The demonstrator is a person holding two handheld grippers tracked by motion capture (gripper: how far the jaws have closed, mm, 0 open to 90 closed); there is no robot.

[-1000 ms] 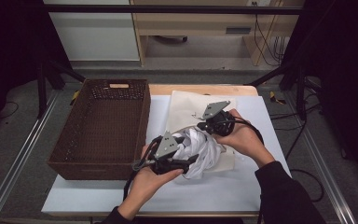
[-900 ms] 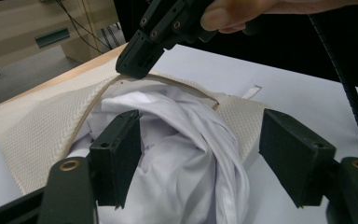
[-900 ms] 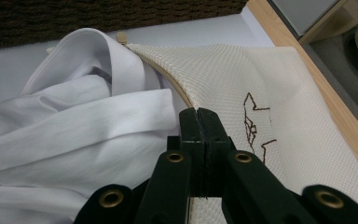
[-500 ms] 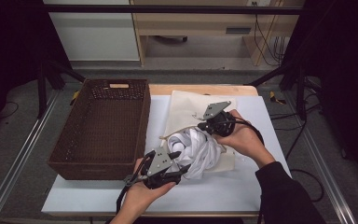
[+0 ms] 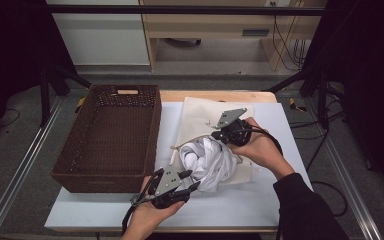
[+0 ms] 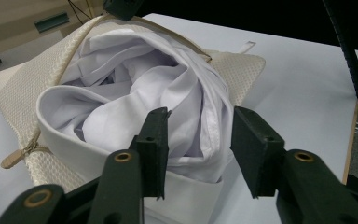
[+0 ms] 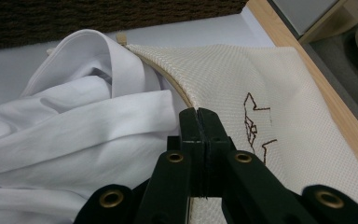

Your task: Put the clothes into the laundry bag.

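basket (image 5: 107, 135): left on counter (image 5: 275, 195) | left gripper (image 6: 200, 140): jaws just closing, astride white shirt (image 6: 140, 88) fold, not yet pinching | shirt: bunched in mesh bag (image 7: 242, 74) mouth, mid-counter | right gripper (image 7: 199, 122): clenched on bag's rim

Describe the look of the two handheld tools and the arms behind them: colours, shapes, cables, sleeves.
Both tools are black. The left tongs and right tongs each carry a grey three-cornered plate on top and trail a black cable. Close up, the jaws are flat black blocks on arms with brass-coloured rivets; the left pads show small screw holes. The right arm wears a dark sleeve.
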